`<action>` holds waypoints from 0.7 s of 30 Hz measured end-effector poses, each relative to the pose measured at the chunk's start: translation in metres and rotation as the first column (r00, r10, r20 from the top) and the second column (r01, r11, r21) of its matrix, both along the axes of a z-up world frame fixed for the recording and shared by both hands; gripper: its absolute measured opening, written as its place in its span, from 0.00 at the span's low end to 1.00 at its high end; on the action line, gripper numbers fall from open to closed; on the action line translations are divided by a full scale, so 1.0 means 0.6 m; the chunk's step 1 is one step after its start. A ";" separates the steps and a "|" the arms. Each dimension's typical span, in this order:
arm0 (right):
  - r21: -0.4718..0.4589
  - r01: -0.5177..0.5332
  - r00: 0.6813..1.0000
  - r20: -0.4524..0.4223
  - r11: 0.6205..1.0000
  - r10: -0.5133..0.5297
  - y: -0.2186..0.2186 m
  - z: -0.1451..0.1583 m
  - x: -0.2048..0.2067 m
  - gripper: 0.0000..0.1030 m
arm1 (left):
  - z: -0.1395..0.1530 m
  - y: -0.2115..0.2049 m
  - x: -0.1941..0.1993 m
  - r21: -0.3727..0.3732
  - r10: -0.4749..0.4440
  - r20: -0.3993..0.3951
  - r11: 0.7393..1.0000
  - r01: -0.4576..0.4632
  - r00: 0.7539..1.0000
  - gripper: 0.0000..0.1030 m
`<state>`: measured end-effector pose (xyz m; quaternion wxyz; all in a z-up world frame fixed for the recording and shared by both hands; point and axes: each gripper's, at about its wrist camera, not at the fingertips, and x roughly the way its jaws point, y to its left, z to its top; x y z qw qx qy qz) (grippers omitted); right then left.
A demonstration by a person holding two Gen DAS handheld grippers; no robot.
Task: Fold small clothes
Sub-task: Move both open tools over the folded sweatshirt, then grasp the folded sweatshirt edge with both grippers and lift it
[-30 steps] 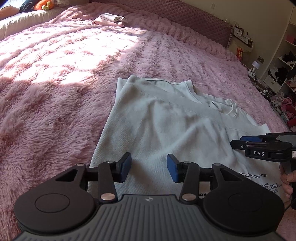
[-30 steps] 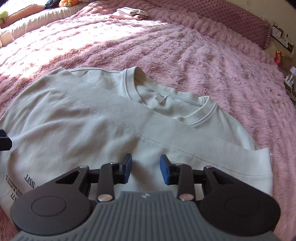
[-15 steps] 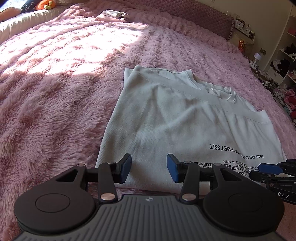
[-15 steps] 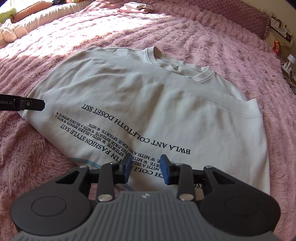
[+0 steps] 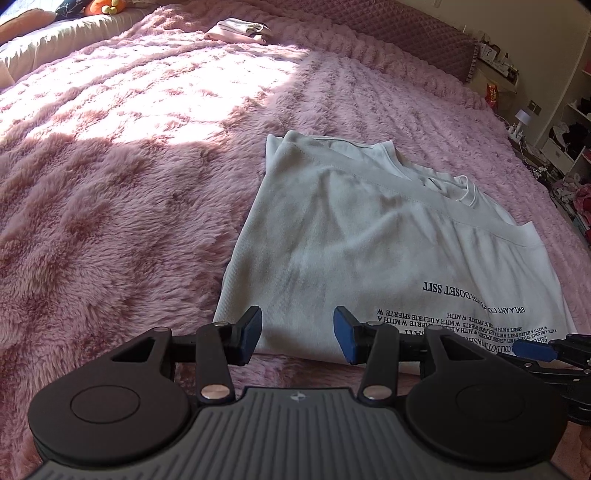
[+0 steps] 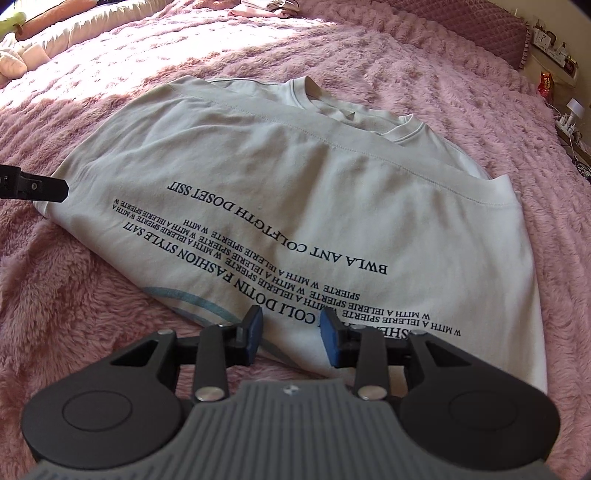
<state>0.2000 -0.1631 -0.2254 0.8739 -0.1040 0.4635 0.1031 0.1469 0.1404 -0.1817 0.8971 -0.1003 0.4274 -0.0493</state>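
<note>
Since a second ago I've drawn both claws back toward the near hem: the printed lettering that was hidden under my right wrist is now in plain sight, and the right claw has dropped to the lower right corner of my left view. The folded T-shirt (image 6: 295, 192) lies flat on the pink blanket (image 5: 122, 206), collar at the far side, sleeves turned in. My left claw (image 5: 297, 335) hangs over the near left corner, jaws wide apart, holding nothing. My right claw (image 6: 291, 335) sits over the near hem, jaws parted a little less, also empty. Bare blanket runs wide on the left and beyond the collar; a small folded pile (image 5: 240, 30) lies far off.
</note>
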 end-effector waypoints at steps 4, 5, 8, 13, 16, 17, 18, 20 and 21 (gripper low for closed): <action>-0.027 0.013 0.999 0.030 1.000 -0.012 0.003 0.014 -0.004 0.35 | 0.008 0.006 0.001 0.001 0.004 0.006 1.000 -0.004 1.000 0.54; -0.046 0.004 0.998 0.068 0.999 -0.001 0.009 0.024 -0.012 0.38 | 0.010 0.008 0.002 -0.002 0.005 0.010 1.000 -0.005 1.000 0.54; -0.080 -0.045 0.985 0.161 0.996 0.057 0.033 0.050 -0.035 0.42 | 0.021 0.027 0.014 -0.042 0.013 0.030 0.999 -0.012 0.999 0.58; -0.103 -0.154 0.956 0.235 0.983 0.175 0.096 0.072 -0.062 0.52 | 0.025 0.081 0.059 -0.142 0.064 0.031 0.988 -0.059 0.997 0.59; -0.113 -0.234 0.932 0.257 0.965 0.256 0.152 0.063 -0.076 0.52 | 0.013 0.113 0.095 -0.207 0.079 0.014 0.975 -0.074 0.997 0.59; -0.134 -0.255 0.922 0.264 0.958 0.282 0.171 0.058 -0.080 0.52 | 0.006 0.124 0.107 -0.243 0.077 0.001 0.967 -0.075 0.997 0.59; -0.155 -0.276 0.911 0.271 0.949 0.309 0.190 0.052 -0.084 0.52 | -0.002 0.132 0.119 -0.272 0.080 -0.014 0.959 -0.081 0.997 0.59; -0.206 -0.315 0.883 0.294 0.927 0.365 0.229 0.041 -0.093 0.52 | -0.023 0.145 0.146 -0.330 0.062 -0.054 0.941 -0.077 0.997 0.59; -0.240 -0.334 0.865 0.306 0.912 0.397 0.248 0.035 -0.098 0.52 | -0.033 0.148 0.158 -0.347 0.052 -0.073 0.935 -0.074 0.996 0.59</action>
